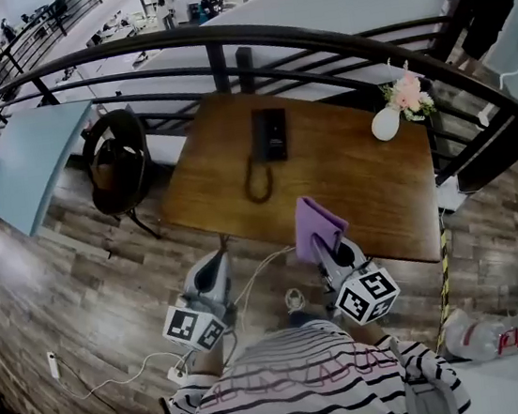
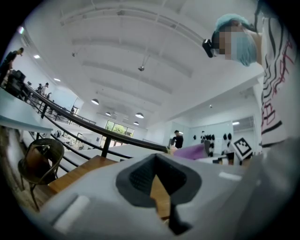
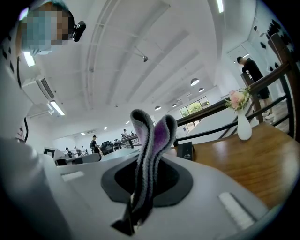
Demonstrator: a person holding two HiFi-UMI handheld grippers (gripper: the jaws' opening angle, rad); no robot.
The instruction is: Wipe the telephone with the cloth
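Note:
A black telephone (image 1: 269,134) lies on the far middle of the wooden table (image 1: 371,196), its coiled cord (image 1: 257,182) looping toward me. My right gripper (image 1: 333,250) is over the table's near edge, shut on a purple cloth (image 1: 315,225) that stands up folded from its jaws. In the right gripper view the cloth (image 3: 152,136) rises between the jaws, with the telephone (image 3: 186,150) small behind it. My left gripper (image 1: 212,266) hangs just off the table's near left corner, shut with nothing in it. Its jaws are pressed together in the left gripper view (image 2: 161,187).
A white vase with pink flowers (image 1: 388,122) stands at the table's far right corner. A dark round chair (image 1: 119,161) sits left of the table. A black railing (image 1: 218,41) runs behind it. White cables (image 1: 258,272) trail on the wood floor below my grippers.

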